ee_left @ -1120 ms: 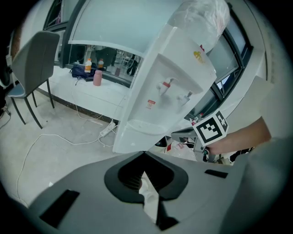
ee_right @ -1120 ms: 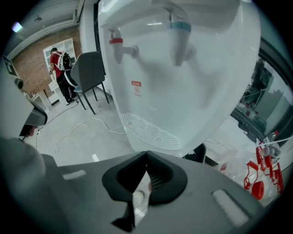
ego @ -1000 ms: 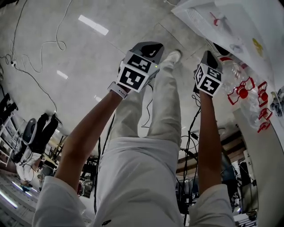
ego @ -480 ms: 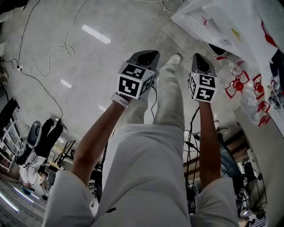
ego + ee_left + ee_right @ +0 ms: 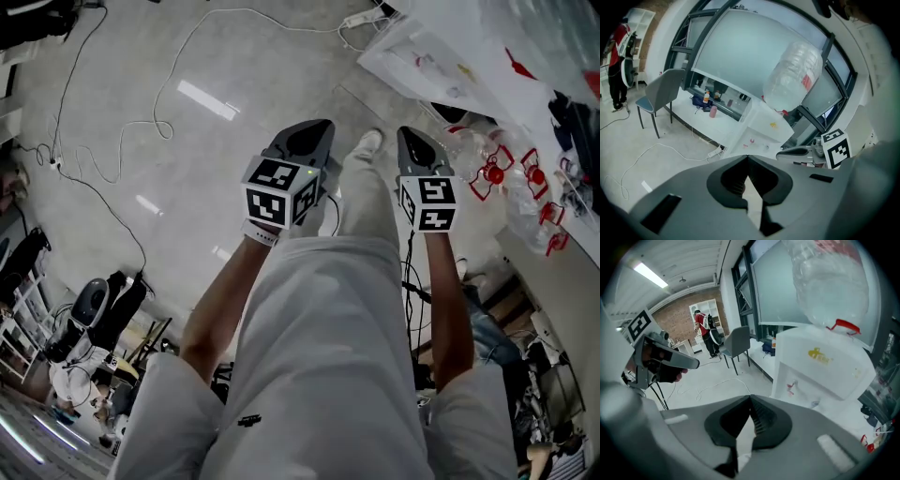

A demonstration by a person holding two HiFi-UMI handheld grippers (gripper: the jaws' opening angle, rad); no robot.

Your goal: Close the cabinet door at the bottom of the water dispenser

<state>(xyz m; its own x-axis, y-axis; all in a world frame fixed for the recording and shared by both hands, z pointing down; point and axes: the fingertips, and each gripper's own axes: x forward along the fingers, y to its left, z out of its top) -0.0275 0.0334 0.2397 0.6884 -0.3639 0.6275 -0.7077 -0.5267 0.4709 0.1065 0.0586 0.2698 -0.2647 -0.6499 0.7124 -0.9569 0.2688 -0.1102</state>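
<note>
The white water dispenser [image 5: 820, 366] carries a clear bottle [image 5: 829, 282] on top and stands by the window wall. It also shows in the left gripper view as the dispenser [image 5: 764, 129] and at the head view's top right as the dispenser [image 5: 441, 56]. No view shows its bottom cabinet door: the gripper bodies hide the lower part. My left gripper [image 5: 314, 133] and right gripper [image 5: 411, 141] are held side by side high above the floor, clear of the dispenser. Both have their jaws shut with nothing between them.
Several empty clear bottles with red caps [image 5: 497, 169] lie beside the dispenser. Cables [image 5: 141, 127] trail over the grey floor. A grey chair [image 5: 658, 96] stands left of the dispenser, and a person [image 5: 704, 331] stands by shelves farther off. My white-trousered legs [image 5: 361, 216] are below the grippers.
Both grippers have risen away from the floor, staying shut and side by side. The head view has swung, so the dispenser and bottles sit farther toward the top right.
</note>
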